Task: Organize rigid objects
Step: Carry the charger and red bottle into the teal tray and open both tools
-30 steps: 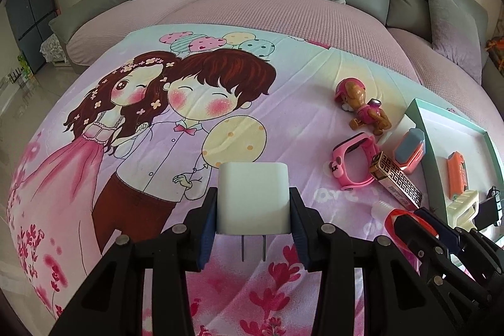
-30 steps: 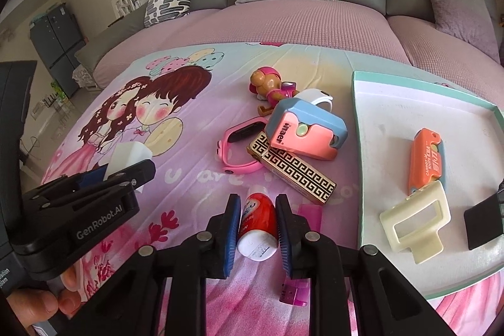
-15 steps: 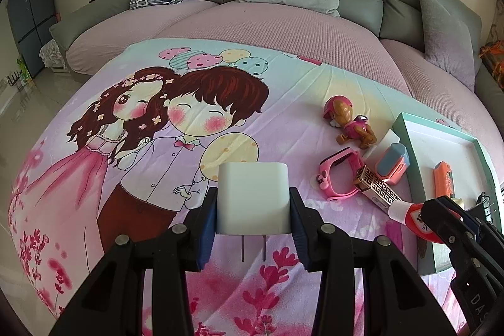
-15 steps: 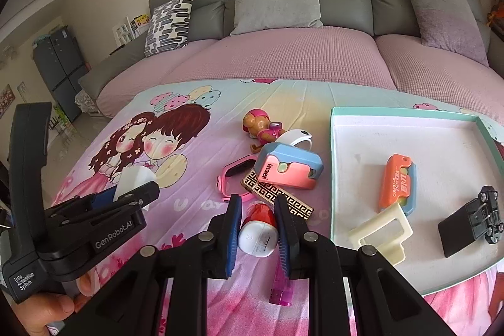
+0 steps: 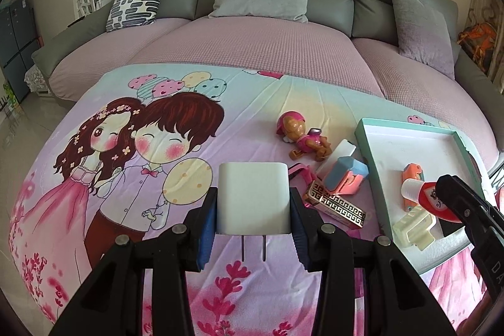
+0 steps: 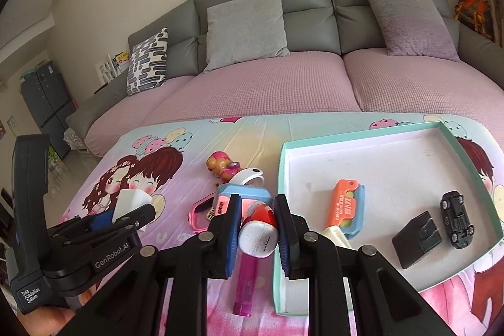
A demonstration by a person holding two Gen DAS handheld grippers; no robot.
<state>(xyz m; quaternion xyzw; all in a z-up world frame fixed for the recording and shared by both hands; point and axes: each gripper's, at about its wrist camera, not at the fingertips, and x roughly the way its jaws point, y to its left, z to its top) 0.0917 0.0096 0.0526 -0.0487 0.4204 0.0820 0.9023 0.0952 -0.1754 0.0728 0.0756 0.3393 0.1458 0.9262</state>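
While the left gripper (image 5: 253,211) has its jaws clamped on a white charger (image 5: 253,199), prongs pointing back toward the camera, above the cartoon blanket (image 5: 126,147), the right gripper (image 6: 255,236) has its jaws closed on a red-and-white tube (image 6: 259,233) at the tray's (image 6: 362,140) near left edge. Inside the tray lie an orange case (image 6: 345,207), a black charger (image 6: 417,238) and a black toy car (image 6: 456,218); on the blanket left of it sit a pup figure (image 6: 222,167), a pink watch (image 6: 200,211) and a purple stick (image 6: 244,285).
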